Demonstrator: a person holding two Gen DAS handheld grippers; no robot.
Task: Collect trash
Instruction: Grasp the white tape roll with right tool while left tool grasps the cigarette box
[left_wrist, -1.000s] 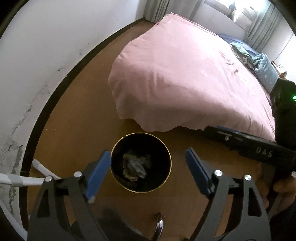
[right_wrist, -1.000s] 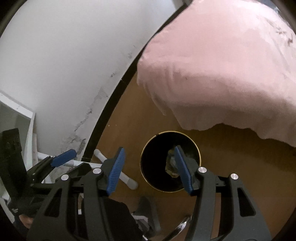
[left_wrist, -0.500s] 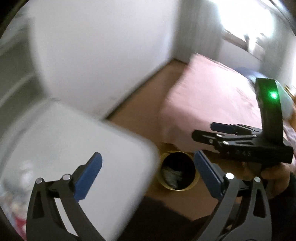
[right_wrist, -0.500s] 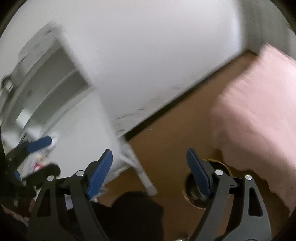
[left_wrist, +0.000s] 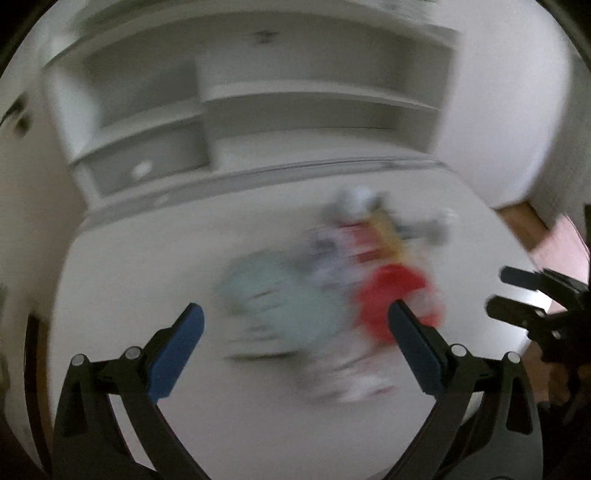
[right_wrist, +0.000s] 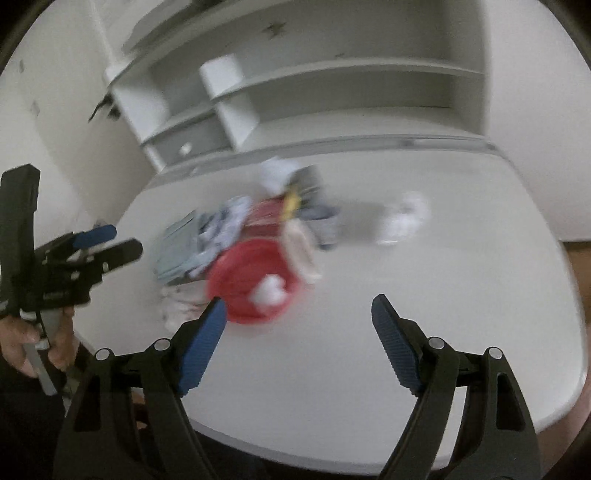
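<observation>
Your left gripper (left_wrist: 295, 325) and right gripper (right_wrist: 295, 317) both hang spread and empty over the white table (right_wrist: 461, 295), blurred trash (right_wrist: 255, 240) piled at 12 o'clock before white shelves (right_wrist: 332, 92).

The right hand-held gripper (right_wrist: 295, 314) hangs above a white worktop (right_wrist: 461, 295), its blue-padded jaws spread wide with nothing between them. Ahead lies a blurred litter pile (right_wrist: 258, 236): a red bowl (right_wrist: 255, 284) with a white wad inside, and papers (right_wrist: 181, 247) beside it. A crumpled tissue (right_wrist: 404, 218) lies apart. At the left, a hand (right_wrist: 37, 332) holds the left hand-held gripper (right_wrist: 110, 243). White shelves (right_wrist: 332, 85) stand behind.
</observation>
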